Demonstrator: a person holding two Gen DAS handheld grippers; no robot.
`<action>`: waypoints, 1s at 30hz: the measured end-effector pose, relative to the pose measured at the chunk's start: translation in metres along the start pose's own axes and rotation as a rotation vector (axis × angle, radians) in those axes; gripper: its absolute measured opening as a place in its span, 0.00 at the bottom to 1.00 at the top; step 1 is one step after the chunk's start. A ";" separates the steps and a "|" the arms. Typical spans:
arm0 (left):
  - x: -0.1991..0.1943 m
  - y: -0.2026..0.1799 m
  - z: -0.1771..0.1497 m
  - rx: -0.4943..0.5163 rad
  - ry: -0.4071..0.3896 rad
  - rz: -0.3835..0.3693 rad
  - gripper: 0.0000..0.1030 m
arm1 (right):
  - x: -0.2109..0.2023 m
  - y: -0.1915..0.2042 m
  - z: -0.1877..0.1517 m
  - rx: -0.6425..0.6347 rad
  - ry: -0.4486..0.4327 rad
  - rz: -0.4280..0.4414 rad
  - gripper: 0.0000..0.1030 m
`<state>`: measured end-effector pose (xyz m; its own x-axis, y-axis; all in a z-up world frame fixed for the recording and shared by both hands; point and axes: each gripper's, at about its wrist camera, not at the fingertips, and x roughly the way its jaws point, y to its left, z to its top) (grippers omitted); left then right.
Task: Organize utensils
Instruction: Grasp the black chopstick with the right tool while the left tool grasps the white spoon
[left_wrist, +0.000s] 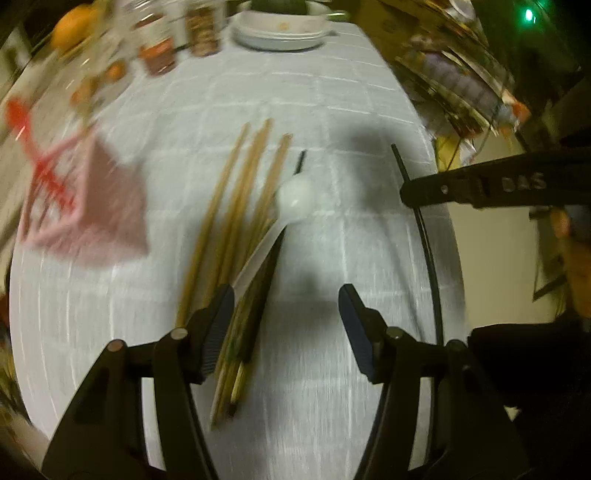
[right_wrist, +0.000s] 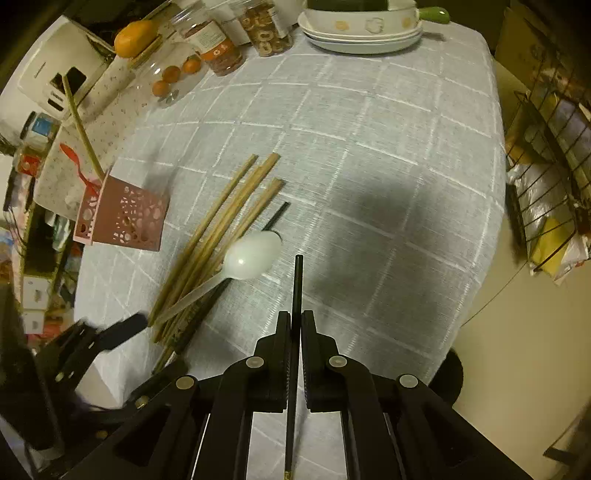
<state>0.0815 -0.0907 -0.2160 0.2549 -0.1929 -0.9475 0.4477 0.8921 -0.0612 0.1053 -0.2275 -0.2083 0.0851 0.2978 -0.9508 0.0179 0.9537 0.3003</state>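
Between its clenched fingers the right gripper (right_wrist: 295, 325) grasps a black chopstick (right_wrist: 296, 280); left gripper (left_wrist: 286, 317) released.

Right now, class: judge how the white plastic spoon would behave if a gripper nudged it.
The white plastic spoon looks thin, so probably light and easily shoved. It lies across the wooden chopsticks, so it may slide or pivot. Its rounded bowl could rock.

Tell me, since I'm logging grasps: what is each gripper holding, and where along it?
The right gripper is shut on a black chopstick, gripping partway along its length. The left gripper is open, holding nothing.
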 end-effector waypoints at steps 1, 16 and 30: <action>0.007 -0.005 0.006 0.033 -0.006 0.013 0.58 | 0.000 -0.004 -0.002 0.005 0.002 0.007 0.05; 0.047 -0.006 0.053 0.052 -0.019 0.001 0.36 | -0.004 -0.022 -0.005 0.000 0.010 0.053 0.06; 0.011 -0.011 0.049 0.037 -0.101 -0.043 0.06 | -0.015 -0.017 -0.004 0.009 -0.022 0.067 0.05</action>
<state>0.1210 -0.1223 -0.2104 0.3191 -0.2729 -0.9076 0.4910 0.8667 -0.0880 0.0997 -0.2483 -0.2000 0.1082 0.3601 -0.9266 0.0206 0.9311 0.3643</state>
